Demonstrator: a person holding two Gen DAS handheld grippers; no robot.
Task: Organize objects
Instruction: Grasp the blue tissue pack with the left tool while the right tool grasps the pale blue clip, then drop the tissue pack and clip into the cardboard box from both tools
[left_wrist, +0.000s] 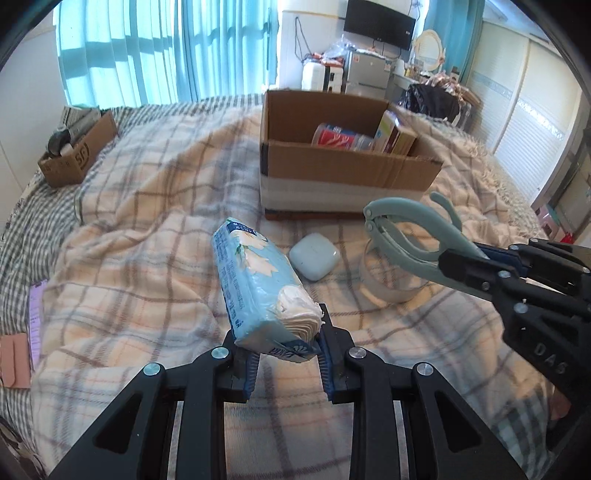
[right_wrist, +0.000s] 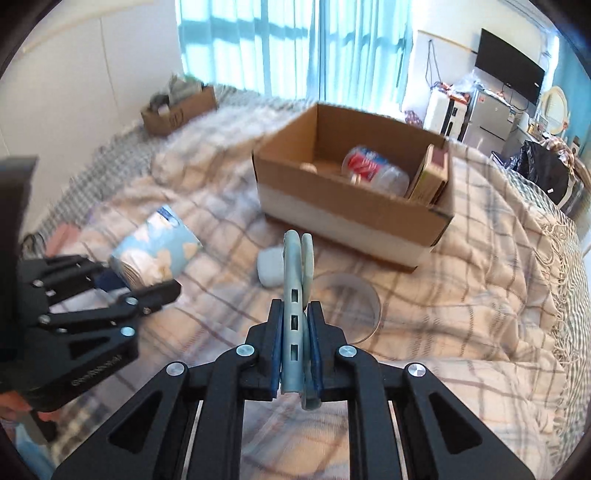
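My left gripper (left_wrist: 282, 345) is shut on a light blue tissue pack (left_wrist: 258, 284), held above the plaid blanket; the pack also shows in the right wrist view (right_wrist: 155, 251). My right gripper (right_wrist: 296, 332) is shut on a pale green hole punch (right_wrist: 297, 280), also seen in the left wrist view (left_wrist: 410, 230). An open cardboard box (left_wrist: 343, 166) stands ahead on the bed (right_wrist: 351, 206), holding a red-labelled plastic bottle (left_wrist: 341, 137) and small cartons (left_wrist: 397, 134). A white case (left_wrist: 314, 256) and a clear tape roll (left_wrist: 391, 280) lie on the blanket before the box.
A smaller cardboard box (left_wrist: 75, 151) with items sits at the bed's far left corner. Papers (left_wrist: 37, 321) lie at the left edge. Curtains, a fridge, a TV and wardrobes stand beyond the bed.
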